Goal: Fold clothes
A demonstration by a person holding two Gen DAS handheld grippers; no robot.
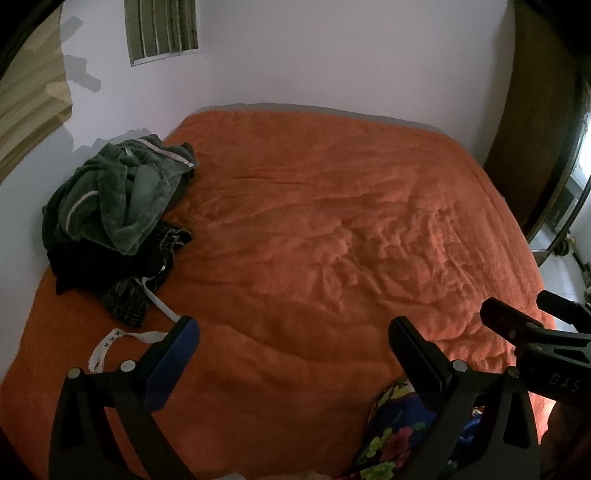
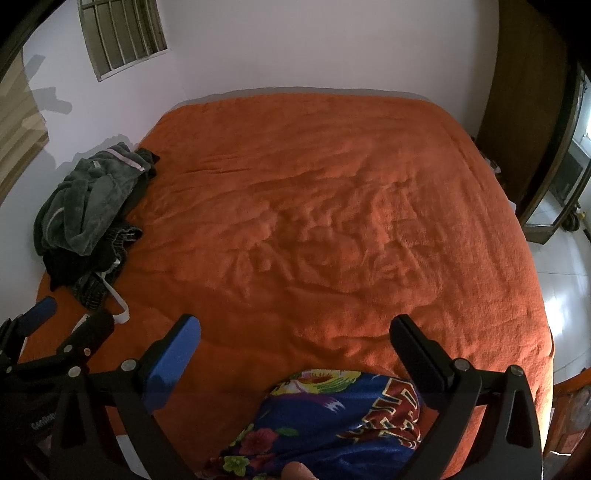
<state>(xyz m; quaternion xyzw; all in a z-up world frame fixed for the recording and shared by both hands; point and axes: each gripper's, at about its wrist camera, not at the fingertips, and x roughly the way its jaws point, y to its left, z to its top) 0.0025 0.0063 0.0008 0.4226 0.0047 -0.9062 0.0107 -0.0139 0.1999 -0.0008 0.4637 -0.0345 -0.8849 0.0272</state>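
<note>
A pile of clothes [image 1: 118, 206] lies at the left side of the orange bed [image 1: 314, 229]: a grey-green fleece garment on top of dark garments, with a white drawstring [image 1: 110, 343] trailing toward me. The pile also shows in the right wrist view [image 2: 88, 214]. A blue floral garment [image 2: 332, 424] lies at the near edge of the bed [image 2: 332, 221], below my right gripper [image 2: 295, 332]; it also shows in the left wrist view [image 1: 399, 432]. My left gripper [image 1: 295, 332] is open and empty above the near edge. My right gripper is open and empty too.
A white wall with a barred vent [image 1: 162, 29] stands behind the bed. A wooden door [image 2: 524, 92] and a mirror frame [image 2: 561, 177] are at the right, beside a white tiled floor [image 2: 565, 302]. A curtain [image 1: 29, 110] hangs at the left.
</note>
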